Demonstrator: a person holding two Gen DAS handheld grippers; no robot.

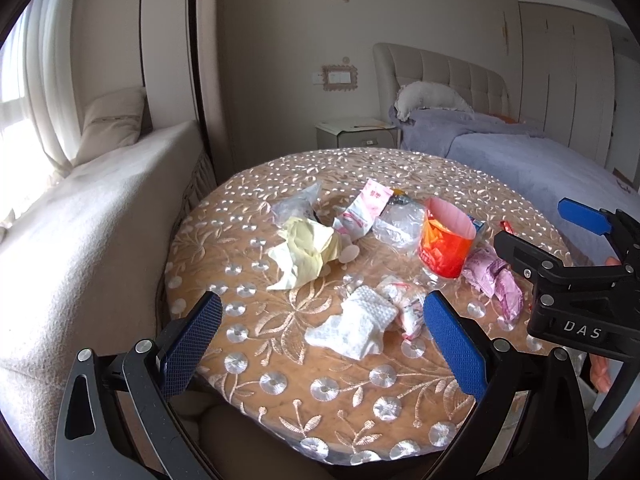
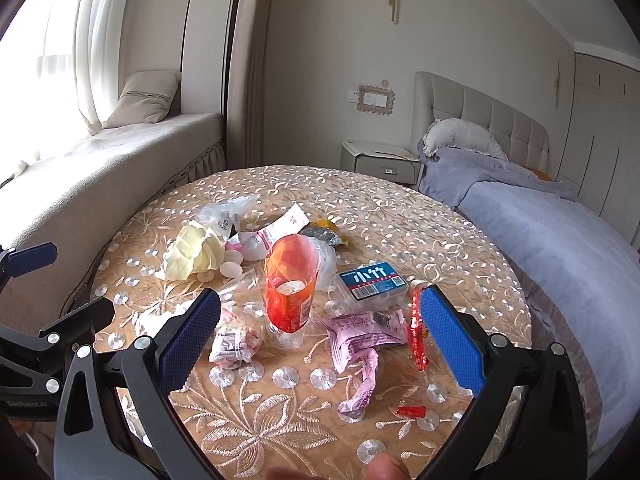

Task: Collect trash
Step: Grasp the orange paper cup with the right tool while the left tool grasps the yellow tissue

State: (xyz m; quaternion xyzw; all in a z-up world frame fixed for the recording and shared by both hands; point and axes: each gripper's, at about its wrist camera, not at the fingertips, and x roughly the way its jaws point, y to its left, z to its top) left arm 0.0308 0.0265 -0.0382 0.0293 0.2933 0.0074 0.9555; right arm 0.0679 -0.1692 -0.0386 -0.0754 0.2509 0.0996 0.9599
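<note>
Trash lies scattered on a round table point(image 1: 280, 408) point(image 2: 400, 216) with an embroidered cloth. My left gripper point(image 1: 322, 344) stands open over the near edge, with a crumpled white tissue point(image 1: 356, 324) between its fingers' line of sight. My right gripper point(image 2: 320, 338) is open too, framing a cut orange bottle point(image 2: 290, 284) point(image 1: 446, 240), a pink wrapper point(image 2: 362, 344) point(image 1: 496, 280) and a small crumpled packet point(image 2: 236, 344). A yellow paper ball point(image 1: 306, 250) point(image 2: 194, 254), clear plastic bags point(image 1: 400, 220), a blue-labelled box point(image 2: 374, 280) and red wrappers point(image 2: 418, 328) also lie there.
A bed with a lilac cover point(image 1: 532, 160) point(image 2: 560, 232) stands right of the table, a nightstand point(image 1: 356, 132) behind it. A cushioned window seat point(image 1: 80, 220) runs along the left. A fingertip point(image 2: 386, 466) shows at the bottom edge of the right wrist view.
</note>
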